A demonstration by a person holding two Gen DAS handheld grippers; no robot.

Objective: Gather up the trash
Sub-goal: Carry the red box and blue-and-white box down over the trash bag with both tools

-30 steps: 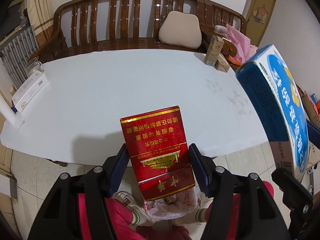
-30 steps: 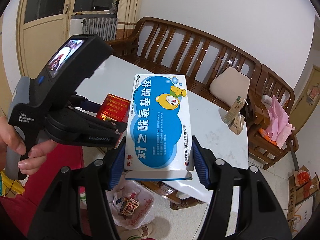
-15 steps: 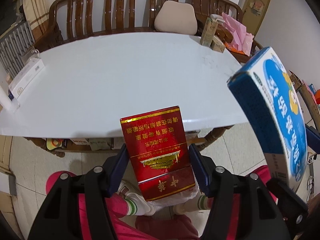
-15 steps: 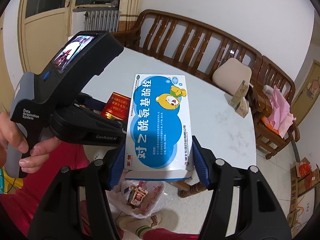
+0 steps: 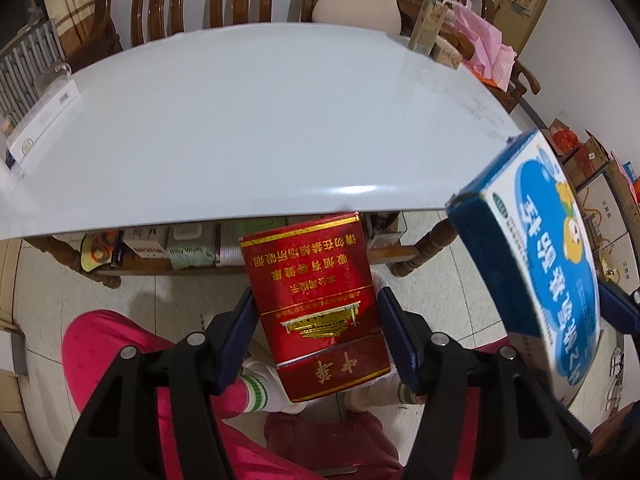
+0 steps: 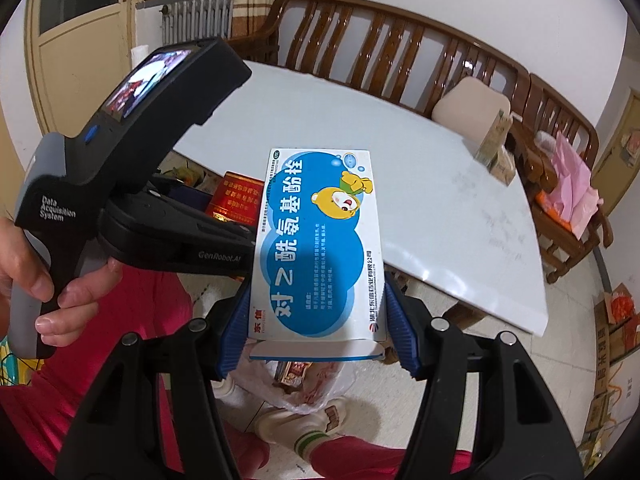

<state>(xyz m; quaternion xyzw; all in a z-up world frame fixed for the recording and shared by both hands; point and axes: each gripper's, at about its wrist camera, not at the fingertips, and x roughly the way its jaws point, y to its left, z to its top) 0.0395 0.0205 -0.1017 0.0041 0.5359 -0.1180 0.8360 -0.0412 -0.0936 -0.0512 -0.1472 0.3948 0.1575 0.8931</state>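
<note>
Left tool [image 5: 318,312] pinches a red-and-gold cardboard cigarette pack [image 5: 316,304], right tool [image 6: 316,312] a blue-and-white cardboard medicine box [image 6: 316,248], both above a translucent plastic bag [image 6: 308,384]

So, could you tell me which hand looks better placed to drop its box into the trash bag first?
Right, probably: the right gripper holds the blue box directly above the open plastic bag.

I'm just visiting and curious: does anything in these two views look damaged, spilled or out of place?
One small thing: the blue-and-white medicine box clamped in the right gripper has its near end flap hanging open. The red cigarette pack in the left gripper looks intact. A clear plastic bag with wrappers sits on the floor by the person's feet, nothing spilled.
</note>
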